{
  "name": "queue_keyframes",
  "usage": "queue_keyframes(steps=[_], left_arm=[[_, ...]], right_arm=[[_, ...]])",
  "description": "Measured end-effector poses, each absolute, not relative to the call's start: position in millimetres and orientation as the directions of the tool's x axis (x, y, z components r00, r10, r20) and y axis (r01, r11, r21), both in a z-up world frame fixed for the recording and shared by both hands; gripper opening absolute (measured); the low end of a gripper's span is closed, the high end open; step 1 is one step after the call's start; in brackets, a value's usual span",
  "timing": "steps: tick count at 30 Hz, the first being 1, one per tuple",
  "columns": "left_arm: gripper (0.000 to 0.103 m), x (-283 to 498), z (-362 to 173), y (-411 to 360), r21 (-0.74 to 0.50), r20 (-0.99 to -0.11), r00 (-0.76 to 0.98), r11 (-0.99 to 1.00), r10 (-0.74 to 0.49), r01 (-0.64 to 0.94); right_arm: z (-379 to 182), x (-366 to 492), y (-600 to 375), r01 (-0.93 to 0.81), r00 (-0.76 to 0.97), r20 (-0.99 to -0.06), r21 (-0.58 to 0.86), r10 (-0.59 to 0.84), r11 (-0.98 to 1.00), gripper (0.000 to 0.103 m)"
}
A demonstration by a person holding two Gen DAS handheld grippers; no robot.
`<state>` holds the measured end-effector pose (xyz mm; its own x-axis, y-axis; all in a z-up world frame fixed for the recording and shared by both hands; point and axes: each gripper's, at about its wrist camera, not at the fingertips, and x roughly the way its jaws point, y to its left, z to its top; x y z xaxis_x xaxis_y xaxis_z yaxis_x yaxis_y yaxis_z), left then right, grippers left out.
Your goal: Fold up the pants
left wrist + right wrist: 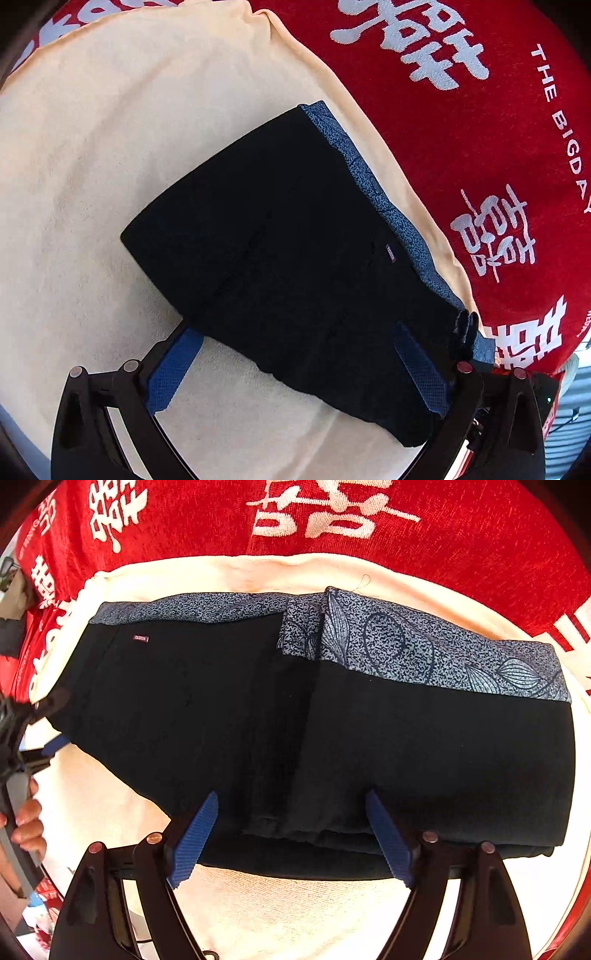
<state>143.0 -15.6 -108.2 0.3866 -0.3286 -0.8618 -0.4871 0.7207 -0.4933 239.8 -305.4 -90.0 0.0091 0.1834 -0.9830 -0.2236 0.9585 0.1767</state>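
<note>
While the pants [295,720] lie folded mid-frame on the cream towel [277,915], both tools are released: left gripper [295,369] and right gripper [291,834] straddle the near edge, jaws spread, gripping nothing. Advice: square the edges and press the layers flat. Small tag [140,638] unreadable; red cloth [480,129] reads "THE BIGDAY".

Folded black pants [258,716] with a patterned blue band lie on a cream towel [280,915]; the right gripper [291,834] straddles their near edge, fingers spread.
</note>
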Motion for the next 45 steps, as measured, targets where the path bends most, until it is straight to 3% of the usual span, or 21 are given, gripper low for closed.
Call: queue_keyframes(steps=[5, 9, 13, 14, 15, 16, 17, 18, 21, 26, 29, 32, 35, 41, 43, 44, 45], left_arm=[[0.103, 162, -79, -31, -0.559, -0.809, 0.465, 0.718, -0.36, -0.415], [0.103, 166, -111, -31, -0.479, -0.873, 0.351, 0.728, -0.339, -0.49], [0.102, 166, -110, -31, -0.471, -0.876, 0.375, 0.698, -0.302, -0.54], [0.088, 168, -107, -34, -0.454, -0.884, 0.376, 0.703, -0.279, -0.546], [0.066, 170, -106, -35, -0.44, -0.89, 0.369, 0.714, -0.266, -0.545], [0.055, 170, -104, -36, -0.417, -0.9, 0.356, 0.728, -0.251, -0.544], [0.037, 170, -102, -35, -0.393, -0.91, 0.345, 0.744, -0.23, -0.54], [0.032, 169, -98, -34, -0.38, -0.914, 0.342, 0.76, -0.22, -0.527], [0.03, 171, -74, -54, -0.308, -0.922, 0.355, 0.851, -0.155, -0.426], [0.03, 171, -26, -110, -0.1, -0.895, 0.445, 0.978, -0.008, -0.185], [0.03, 164, -14, -128, -0.036, -0.874, 0.487, 0.995, 0.015, -0.097], [0.03, 165, -12, -141, -0.003, -0.865, 0.502, 0.999, 0.021, -0.046], [0.03, 165, -12, -145, 0.007, -0.861, 0.508, 0.999, 0.026, -0.039], [0.03, 160, -15, -145, 0.02, -0.854, 0.519, 0.999, 0.034, -0.034], [0.03, 158, -15, -146, 0.029, -0.85, 0.525, 0.999, 0.038, -0.025], [0.03, 158, -15, -148, 0.033, -0.848, 0.528, 0.999, 0.038, -0.019], [0.03, 158, -14, -149, 0.038, -0.848, 0.529, 0.999, 0.04, -0.015]], right_arm=[[-90, 243, -307, -0.2, 0.003, -0.978, 0.206, 0.211, 0.958, 0.085], [-91, 241, -302, -0.209, 0.004, -0.98, 0.193, 0.198, 0.959, 0.085], [-91, 239, -302, -0.219, 0.009, -0.979, 0.195, 0.202, 0.956, 0.085], [-90, 239, -302, -0.213, 0.007, -0.979, 0.198, 0.204, 0.957, 0.085], [-88, 238, -305, -0.203, 0.006, -0.978, 0.204, 0.209, 0.958, 0.085], [-88, 241, -307, -0.186, 0.004, -0.976, 0.214, 0.219, 0.959, 0.085], [-85, 246, -307, -0.17, 0.0, -0.973, 0.228, 0.231, 0.959, 0.085], [-81, 248, -310, -0.147, -0.004, -0.968, 0.248, 0.25, 0.958, 0.085], [-62, 251, -316, -0.091, 0.002, -0.953, 0.301, 0.303, 0.949, 0.085], [-17, 287, -301, -0.07, -0.051, -0.858, 0.514, 0.511, 0.855, 0.086], [6, 318, -265, -0.121, -0.111, -0.804, 0.595, 0.585, 0.795, 0.094], [16, 344, -219, -0.16, -0.198, -0.756, 0.653, 0.624, 0.74, 0.095], [8, 360, -158, -0.225, -0.332, -0.741, 0.663, 0.583, 0.714, 0.102], [-23, 350, -68, -0.402, -0.487, -0.802, 0.557, 0.345, 0.727, 0.102], [-36, 350, -63, -0.418, -0.515, -0.81, 0.522, 0.28, 0.743, 0.097], [-40, 348, -65, -0.432, -0.517, -0.817, 0.506, 0.255, 0.747, 0.071], [-39, 347, -70, -0.442, -0.513, -0.823, 0.498, 0.246, 0.746, 0.053]])
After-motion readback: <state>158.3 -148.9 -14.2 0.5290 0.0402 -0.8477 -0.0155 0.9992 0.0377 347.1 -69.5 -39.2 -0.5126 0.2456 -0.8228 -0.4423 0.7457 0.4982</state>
